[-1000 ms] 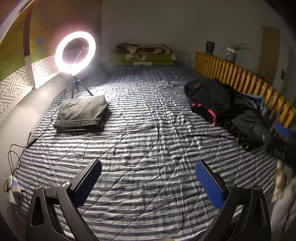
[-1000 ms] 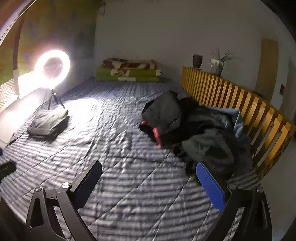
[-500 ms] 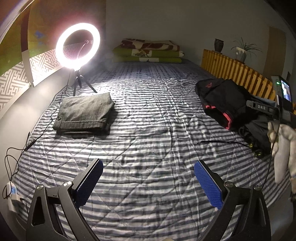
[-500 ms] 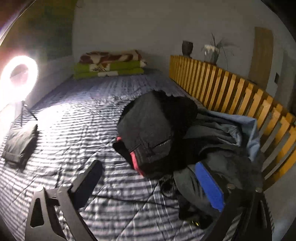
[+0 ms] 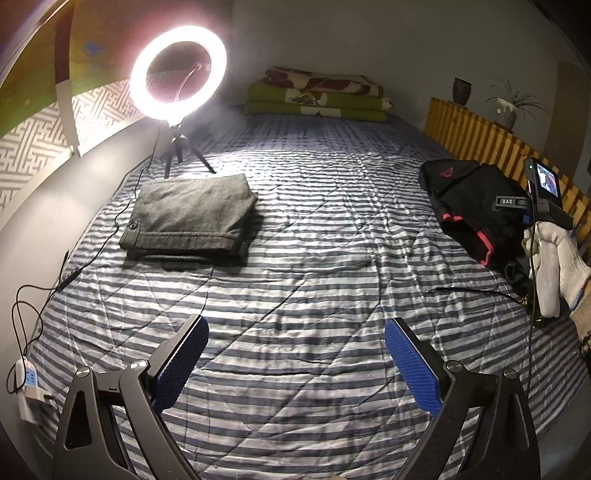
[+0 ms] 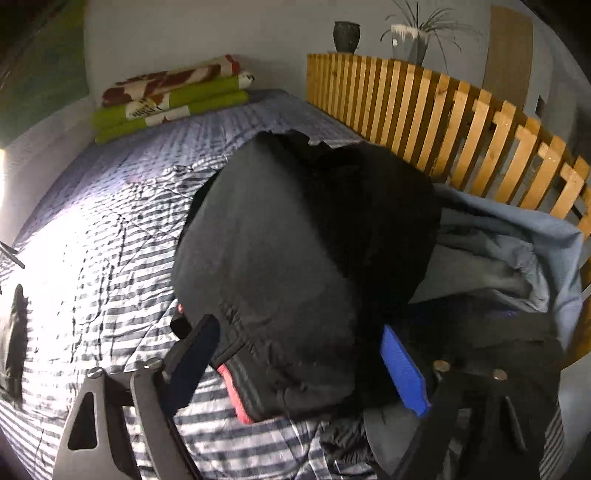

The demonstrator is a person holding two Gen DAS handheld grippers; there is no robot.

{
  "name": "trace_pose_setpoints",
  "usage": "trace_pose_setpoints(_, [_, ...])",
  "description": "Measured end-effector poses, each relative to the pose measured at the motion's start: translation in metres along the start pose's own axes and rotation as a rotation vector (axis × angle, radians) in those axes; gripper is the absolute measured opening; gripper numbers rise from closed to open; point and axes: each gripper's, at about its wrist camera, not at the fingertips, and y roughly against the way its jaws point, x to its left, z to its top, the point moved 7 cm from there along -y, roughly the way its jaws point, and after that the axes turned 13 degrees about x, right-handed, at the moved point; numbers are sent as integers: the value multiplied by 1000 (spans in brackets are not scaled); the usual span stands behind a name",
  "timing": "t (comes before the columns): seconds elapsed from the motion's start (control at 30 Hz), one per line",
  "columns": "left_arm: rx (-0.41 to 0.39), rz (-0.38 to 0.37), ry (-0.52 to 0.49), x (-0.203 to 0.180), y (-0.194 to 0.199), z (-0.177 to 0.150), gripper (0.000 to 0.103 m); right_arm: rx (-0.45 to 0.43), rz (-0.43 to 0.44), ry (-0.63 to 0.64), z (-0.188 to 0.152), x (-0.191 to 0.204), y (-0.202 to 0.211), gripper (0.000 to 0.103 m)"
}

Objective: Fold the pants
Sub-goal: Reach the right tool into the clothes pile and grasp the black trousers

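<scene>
Black pants (image 6: 280, 258) lie between the closing right gripper's (image 6: 299, 354) jaws, unpinched; left gripper (image 5: 295, 354) jaws spread over the bed (image 5: 314, 229).

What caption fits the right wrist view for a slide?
Right gripper, jaws just closing, straddles black pants with red trim on the striped bedspread; not yet gripped.

One folded grey pair of pants (image 5: 192, 218) lies at the left of the left-wrist frame, and one black pair of pants with red trim (image 6: 288, 266) fills the centre of the right-wrist frame. One ring light (image 5: 178, 72) glows at upper left. One stack of folded blankets (image 5: 317, 94) sits at top centre. Two pots stand at upper right: one dark vase (image 6: 346, 36) and one potted plant (image 6: 413, 37). One striped bedcover (image 5: 314, 280) spreads below. One gloved hand (image 5: 554, 266) shows at the right edge. Two grippers appear, the left gripper (image 5: 295, 363) and the right gripper (image 6: 301, 365).
</scene>
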Motion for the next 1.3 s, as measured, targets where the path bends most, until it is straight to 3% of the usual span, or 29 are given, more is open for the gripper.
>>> trace_pose_setpoints(0.03, [1, 1, 3, 2, 0, -1, 98, 7, -10, 5, 2, 0, -4, 65])
trace_pose_setpoints(0.07, [2, 3, 6, 4, -1, -2, 98, 18, -21, 15, 4, 0, -8, 44])
trace_pose_setpoints(0.17, [4, 6, 12, 10, 0, -5, 97, 64, 28, 35, 3, 4, -13, 9])
trace_pose_setpoints(0.47, [1, -25, 59, 24, 7, -18, 95, -16, 148, 117, -17, 16, 64, 4])
trace_pose_setpoints(0.53, [-3, -24, 61, 27, 11, -23, 95, -37, 216, 114, -29, 19, 89, 4])
trace_pose_setpoints(0.73, [-19, -25, 100, 44, 29, -34, 95, -121, 345, 264, -88, 65, 169, 4])
trace_pose_setpoints(0.97, [-58, -17, 98, 57, 60, -50, 95, -156, 454, 392, -159, 109, 223, 4])
trace_pose_setpoints(1.07, [-60, -16, 93, 59, 67, -59, 95, -151, 483, 383, -187, 94, 232, 4])
trace_pose_setpoints(1.17, [-59, -23, 86, 58, 69, -66, 95, -116, 454, 313, -209, 60, 220, 4])
trace_pose_setpoints(1.3, [-36, -41, 70, 46, 58, -73, 95, -32, 333, 223, -231, 5, 180, 4])
